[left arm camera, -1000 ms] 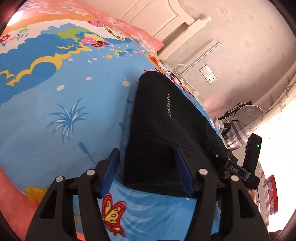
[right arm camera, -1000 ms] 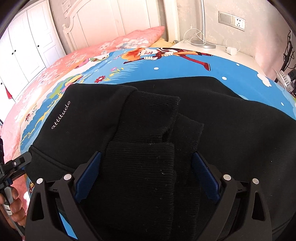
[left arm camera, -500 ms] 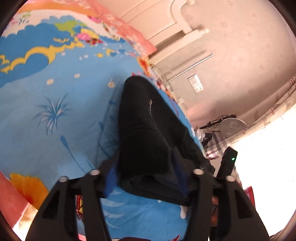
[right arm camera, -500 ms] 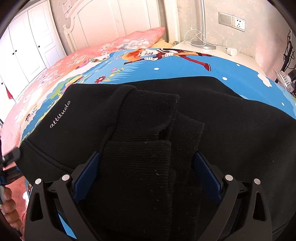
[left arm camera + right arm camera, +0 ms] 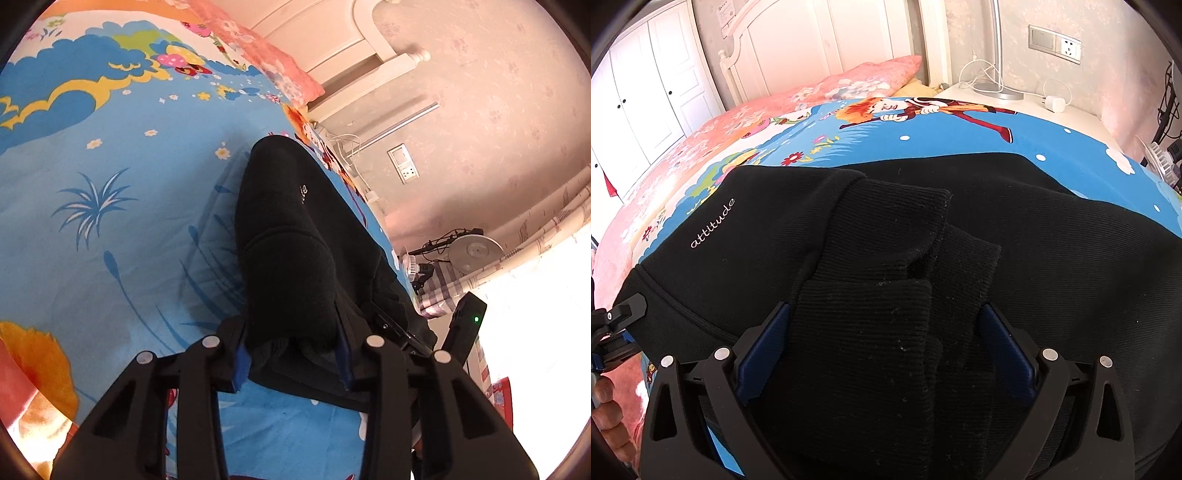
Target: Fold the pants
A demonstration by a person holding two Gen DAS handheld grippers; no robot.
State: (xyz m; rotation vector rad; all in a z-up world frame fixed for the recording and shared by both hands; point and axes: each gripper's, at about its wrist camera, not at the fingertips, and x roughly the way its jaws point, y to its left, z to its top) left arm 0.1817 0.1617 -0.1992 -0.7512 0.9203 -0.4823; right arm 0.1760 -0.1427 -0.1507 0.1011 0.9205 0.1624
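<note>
Black pants point(image 5: 291, 236) point(image 5: 1052, 236) with white "attitude" lettering lie folded on a bright cartoon bedsheet point(image 5: 110, 177). My left gripper point(image 5: 291, 350) straddles the near end of the pants, its blue-padded jaws close in against the bunched fabric on both sides. My right gripper point(image 5: 886, 347) stands wide apart around the ribbed cuffs point(image 5: 886, 266), which lie stacked on top of the pants. The left gripper's tip also shows at the left edge of the right wrist view point(image 5: 624, 314).
A pink pillow point(image 5: 864, 77) and white headboard point(image 5: 820, 40) are at the bed's far end. A nightstand point(image 5: 1034, 103) with lamp base, cables and charger stands beside the bed. A fan point(image 5: 472, 251) stands by the wall.
My left gripper's jaws have narrowed from wide apart to pressing the pants' end, and the fabric there has bunched up. The right gripper has barely moved.
</note>
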